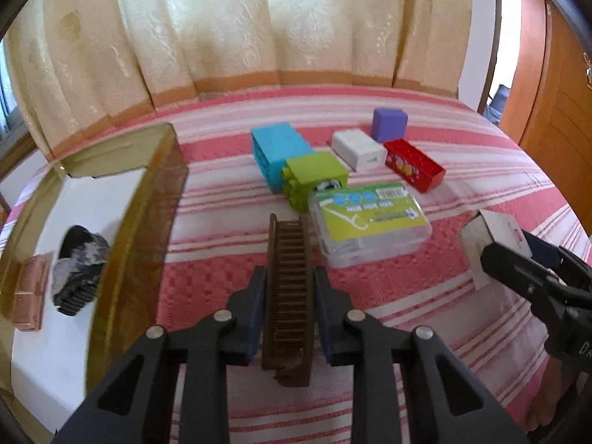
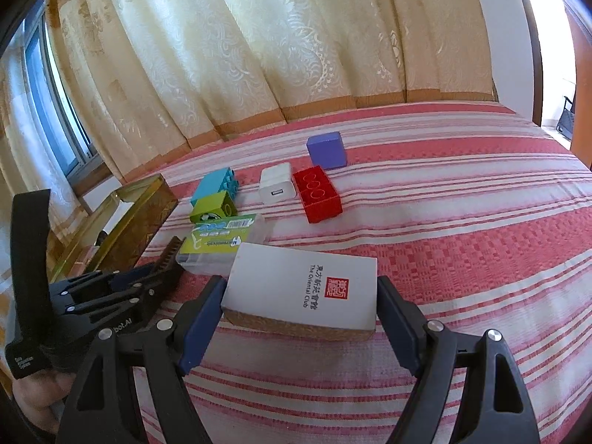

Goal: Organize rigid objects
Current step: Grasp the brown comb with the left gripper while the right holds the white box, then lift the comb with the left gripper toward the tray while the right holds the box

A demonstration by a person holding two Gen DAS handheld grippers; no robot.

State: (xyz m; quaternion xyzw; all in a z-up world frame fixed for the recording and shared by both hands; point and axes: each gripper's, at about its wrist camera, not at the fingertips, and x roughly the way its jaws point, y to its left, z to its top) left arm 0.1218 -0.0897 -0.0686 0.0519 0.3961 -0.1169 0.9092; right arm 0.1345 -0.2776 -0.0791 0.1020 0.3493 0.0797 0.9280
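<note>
We see our left gripper clenched on a brown comb, its blue pads pressed to both long sides; the comb runs away from us toward 12 o'clock over the pink striped bedspread

Our right gripper straddles a white box w/ a red seal and a cork-coloured base. The blue pads sit at both short ends, right at the edges, but we can't tell if they actually press it

From the left wrist cam:
- amber tray at 9 o'clock of the comb, w/ a black-and-grey lump and a pinkish case inside
- clear plastic box w/ green label at 1 o'clock, just beside the comb's far end
- green block touching a blue block, both at 12 o'clock
- white charger, red block and purple block further off at 1 o'clock, charger & red block close together
- the white box at 3 o'clock

Cream curtains hang behind the bed, a window at 10 o'clock in the right wrist cam
</note>
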